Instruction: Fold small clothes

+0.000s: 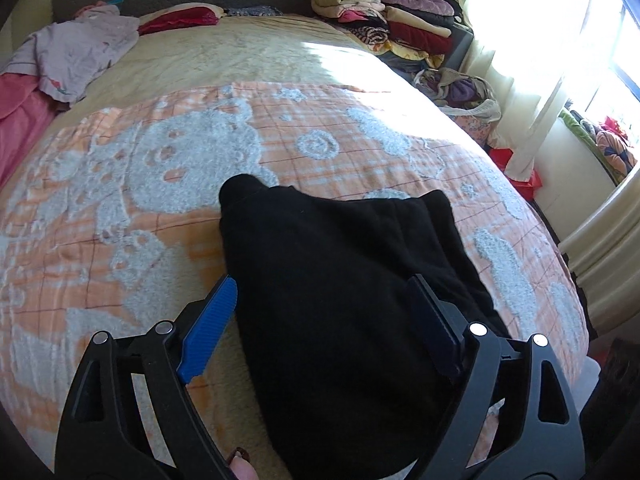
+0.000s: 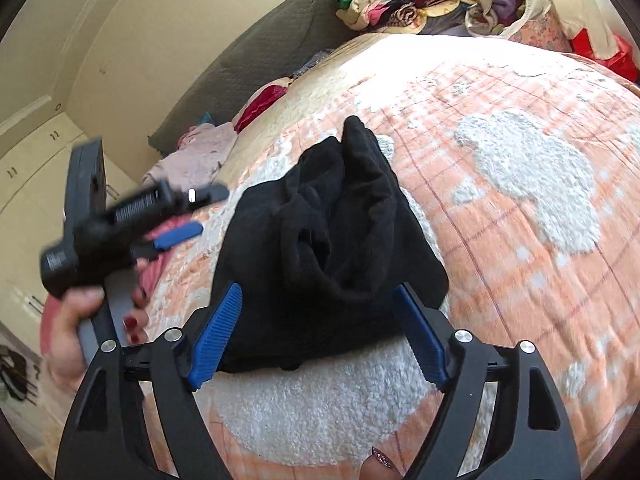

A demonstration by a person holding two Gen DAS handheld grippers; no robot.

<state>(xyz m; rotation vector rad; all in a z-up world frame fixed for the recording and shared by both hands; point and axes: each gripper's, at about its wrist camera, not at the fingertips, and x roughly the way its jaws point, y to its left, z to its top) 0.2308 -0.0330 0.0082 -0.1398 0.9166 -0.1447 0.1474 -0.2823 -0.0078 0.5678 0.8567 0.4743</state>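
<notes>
A small black garment (image 1: 340, 280) lies crumpled on the orange-and-white blanket (image 1: 120, 208) of a bed. In the left wrist view my left gripper (image 1: 323, 280) hovers over it with jaws wide apart, the blue pad (image 1: 208, 332) just off the cloth's left edge, and nothing is pinched. In the right wrist view the black garment (image 2: 332, 224) lies bunched with folds standing up. My right gripper (image 2: 318, 289) stands open at its near edge, pads apart on either side. The left gripper (image 2: 208, 210) appears blurred at the left, held in a hand (image 2: 76, 320), off the cloth.
A stack of folded clothes (image 1: 384, 12) sits at the bed's far right corner, with a bag of clothes (image 1: 468, 92) beside it. A lilac garment (image 1: 76, 52) and a red one (image 1: 180, 18) lie near the headboard. Curtains and a bright window (image 1: 560, 60) are at the right.
</notes>
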